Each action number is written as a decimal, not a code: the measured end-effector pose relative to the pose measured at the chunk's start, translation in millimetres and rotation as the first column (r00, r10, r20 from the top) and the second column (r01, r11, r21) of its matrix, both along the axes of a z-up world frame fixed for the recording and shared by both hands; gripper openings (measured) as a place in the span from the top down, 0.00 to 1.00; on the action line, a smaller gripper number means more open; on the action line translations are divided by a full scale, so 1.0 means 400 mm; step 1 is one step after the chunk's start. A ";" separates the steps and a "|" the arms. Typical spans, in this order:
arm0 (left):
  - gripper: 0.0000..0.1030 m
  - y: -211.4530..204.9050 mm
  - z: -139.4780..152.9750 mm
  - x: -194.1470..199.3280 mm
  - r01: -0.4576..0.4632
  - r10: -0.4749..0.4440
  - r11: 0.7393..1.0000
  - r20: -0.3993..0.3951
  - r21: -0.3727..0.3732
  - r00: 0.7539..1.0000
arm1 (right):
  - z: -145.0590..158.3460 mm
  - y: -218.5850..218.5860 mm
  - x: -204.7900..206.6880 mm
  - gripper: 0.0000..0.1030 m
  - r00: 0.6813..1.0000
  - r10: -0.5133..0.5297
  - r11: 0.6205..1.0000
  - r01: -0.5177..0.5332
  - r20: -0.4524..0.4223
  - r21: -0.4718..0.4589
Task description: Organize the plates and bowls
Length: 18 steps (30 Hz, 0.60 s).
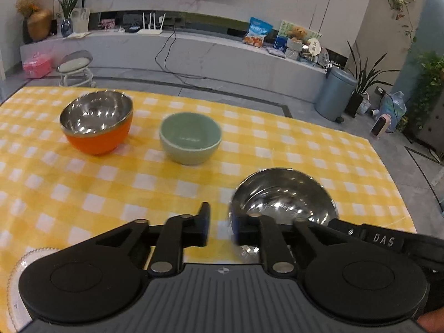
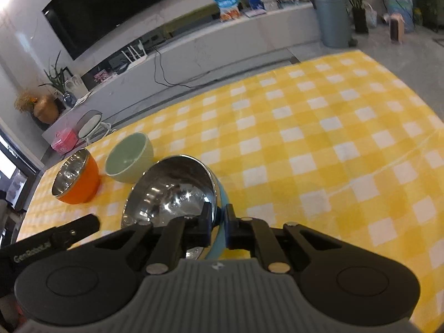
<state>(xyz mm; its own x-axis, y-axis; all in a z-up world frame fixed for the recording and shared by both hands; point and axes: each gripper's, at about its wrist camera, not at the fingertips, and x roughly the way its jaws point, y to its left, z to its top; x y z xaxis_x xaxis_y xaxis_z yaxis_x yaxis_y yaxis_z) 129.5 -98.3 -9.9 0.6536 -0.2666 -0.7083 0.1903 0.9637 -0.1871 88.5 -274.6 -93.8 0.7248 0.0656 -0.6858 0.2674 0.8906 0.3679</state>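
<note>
A steel-lined bowl with a light blue outside [image 2: 172, 191] tilts just above the yellow checked tablecloth. My right gripper [image 2: 219, 222] is shut on its near rim, one pad inside and one outside. The left wrist view has the same bowl [image 1: 283, 197] at lower right, with one of the right gripper's fingers [image 1: 369, 236] reaching its rim. My left gripper [image 1: 220, 224] hangs beside that bowl, jaws apart, with only cloth showing between them. An orange steel-lined bowl [image 1: 97, 127] and a pale green ceramic bowl [image 1: 190, 138] stand upright, side by side, farther back on the table.
A clear glass plate with a beaded rim [image 1: 25, 258] lies at the near left, partly under my left gripper. The table's far edge [image 1: 222, 98] drops to a grey floor, with a small stool [image 1: 75, 68] past its left corner. The tablecloth's right half [image 2: 333, 138] is bare.
</note>
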 end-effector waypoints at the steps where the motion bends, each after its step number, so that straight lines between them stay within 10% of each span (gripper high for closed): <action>1: 0.72 0.005 -0.003 0.000 -0.004 0.004 1.000 -0.010 -0.011 1.000 | -0.002 0.000 0.001 0.94 1.000 -0.005 1.000 0.005 -0.005 -0.008; 5: 0.55 0.003 -0.014 0.005 0.016 -0.019 0.998 -0.040 -0.066 0.999 | -0.010 0.002 0.006 0.93 1.000 -0.020 0.999 0.020 -0.021 -0.029; 18: 0.45 -0.096 -0.062 0.054 0.050 -0.052 0.998 -0.077 -0.026 0.996 | -0.010 -0.025 0.021 0.63 0.998 -0.052 0.999 0.052 -0.034 -0.005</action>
